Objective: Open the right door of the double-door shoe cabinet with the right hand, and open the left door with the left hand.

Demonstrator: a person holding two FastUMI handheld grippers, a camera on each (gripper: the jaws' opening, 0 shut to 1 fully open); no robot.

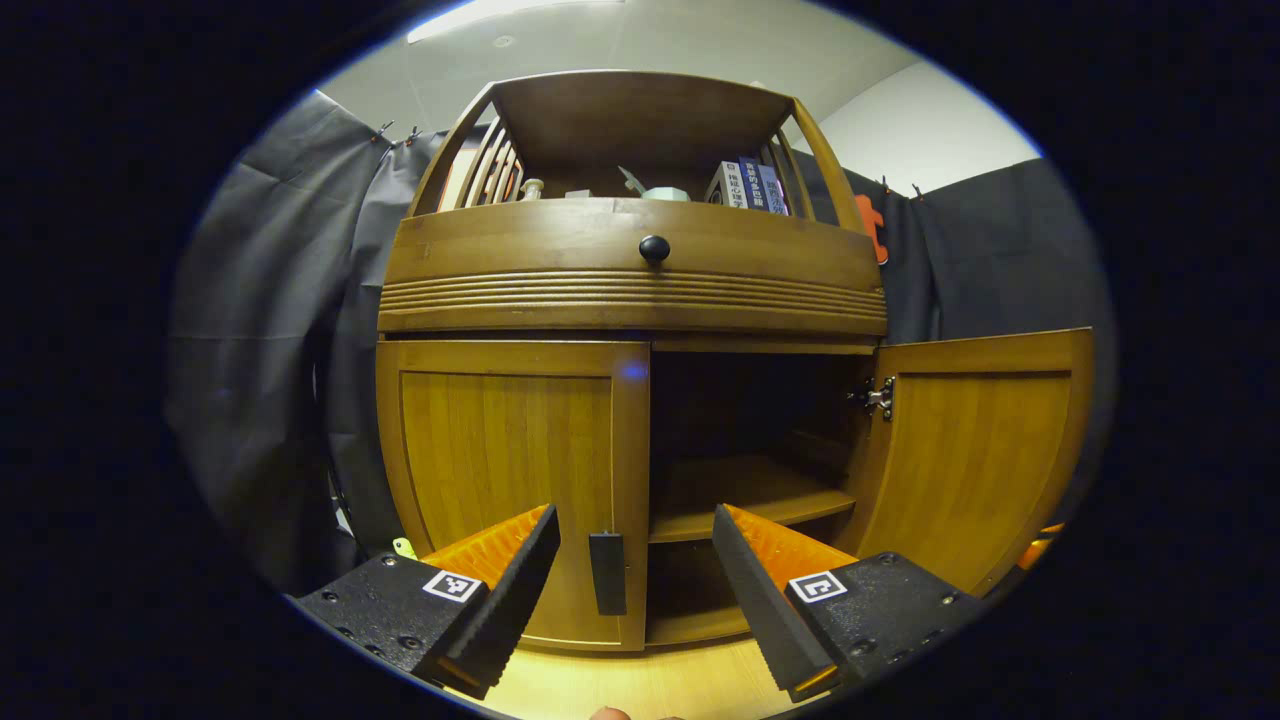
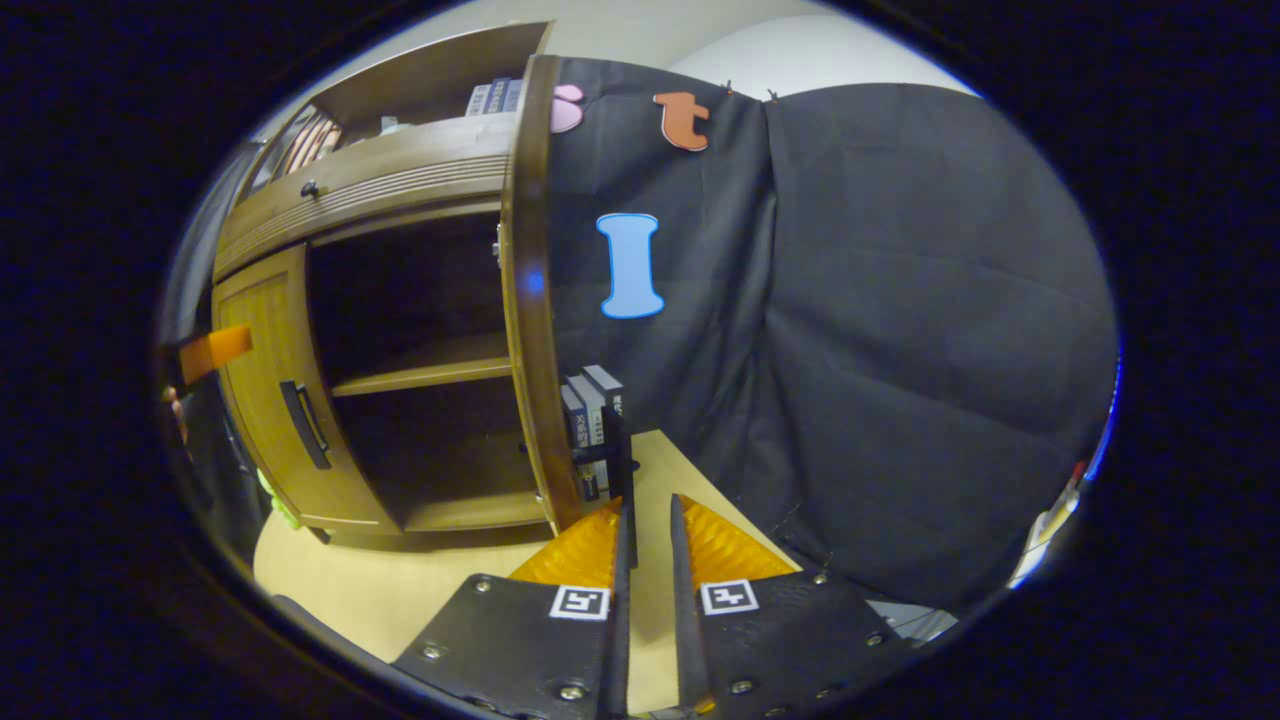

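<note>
Right door [image 1: 975, 450] already swung wide at 3 o'clock with right tongs [image 2: 648, 520] nearly together, gripping nothing I can make out; left door [image 1: 510, 470] still closed, left tongs [image 1: 635, 560] apart straddling its handle [image 1: 607, 572] at 6, pull pending.

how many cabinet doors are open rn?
1. The right door is swung out wide on its hinge; the left door sits closed, its handle between the open left tongs.
</note>
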